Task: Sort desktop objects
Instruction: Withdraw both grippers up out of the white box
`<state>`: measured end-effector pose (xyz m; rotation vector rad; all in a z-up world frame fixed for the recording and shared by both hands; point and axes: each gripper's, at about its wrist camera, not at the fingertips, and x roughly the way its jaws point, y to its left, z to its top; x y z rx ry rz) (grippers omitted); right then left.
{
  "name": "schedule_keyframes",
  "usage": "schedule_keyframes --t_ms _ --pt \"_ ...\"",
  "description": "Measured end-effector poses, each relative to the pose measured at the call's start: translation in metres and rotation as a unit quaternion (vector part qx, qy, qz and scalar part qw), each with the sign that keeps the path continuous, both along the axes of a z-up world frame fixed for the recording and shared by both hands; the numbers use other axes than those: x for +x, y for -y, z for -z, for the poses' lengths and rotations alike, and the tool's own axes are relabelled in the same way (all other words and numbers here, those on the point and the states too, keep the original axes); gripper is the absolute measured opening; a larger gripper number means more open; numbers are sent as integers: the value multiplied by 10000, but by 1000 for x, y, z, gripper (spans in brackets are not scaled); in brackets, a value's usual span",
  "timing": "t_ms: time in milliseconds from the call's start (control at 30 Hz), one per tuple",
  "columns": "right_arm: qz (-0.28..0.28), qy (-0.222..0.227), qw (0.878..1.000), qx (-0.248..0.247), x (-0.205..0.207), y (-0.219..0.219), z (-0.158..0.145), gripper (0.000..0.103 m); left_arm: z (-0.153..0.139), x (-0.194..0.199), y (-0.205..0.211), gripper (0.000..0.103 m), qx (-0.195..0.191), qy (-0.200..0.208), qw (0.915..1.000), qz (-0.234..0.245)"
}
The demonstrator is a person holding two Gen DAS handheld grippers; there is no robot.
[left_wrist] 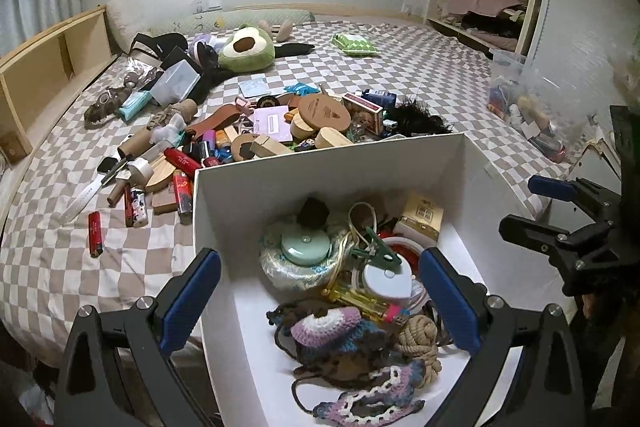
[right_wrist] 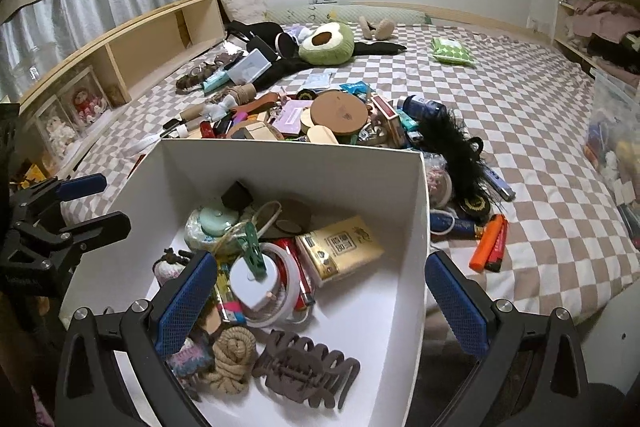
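A white box (left_wrist: 332, 159) (right_wrist: 288, 157) stands on the checkered bed and holds small items: a mint round case (left_wrist: 306, 246), a green clip (right_wrist: 254, 247), a tape roll (right_wrist: 286, 279), a gold packet (right_wrist: 340, 247), a rope knot (right_wrist: 234, 351), a brown hair claw (right_wrist: 308, 367) and crochet pieces (left_wrist: 332, 331). My left gripper (left_wrist: 320, 303) is open and empty over the box's near left corner. My right gripper (right_wrist: 320, 303) is open and empty over the box's near right wall. A heap of loose objects (left_wrist: 280, 127) lies behind the box.
Lighters (left_wrist: 95, 233) and a knife (left_wrist: 86, 195) lie left of the box. Orange and red lighters (right_wrist: 490, 243) and a black feather (right_wrist: 452, 143) lie right of it. An avocado plush (right_wrist: 326, 43), a wooden shelf (right_wrist: 132, 55) and a clear bin (left_wrist: 532, 107) border the bed.
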<state>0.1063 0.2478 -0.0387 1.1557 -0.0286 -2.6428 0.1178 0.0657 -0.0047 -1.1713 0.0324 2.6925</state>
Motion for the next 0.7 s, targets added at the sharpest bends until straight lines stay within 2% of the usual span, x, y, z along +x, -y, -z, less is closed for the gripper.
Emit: schedule_keyframes --t_ms 700 --pt "-36 -11 10000 16 7 -1 0 103 3 12 2 100 -85 -67 9999 -27"
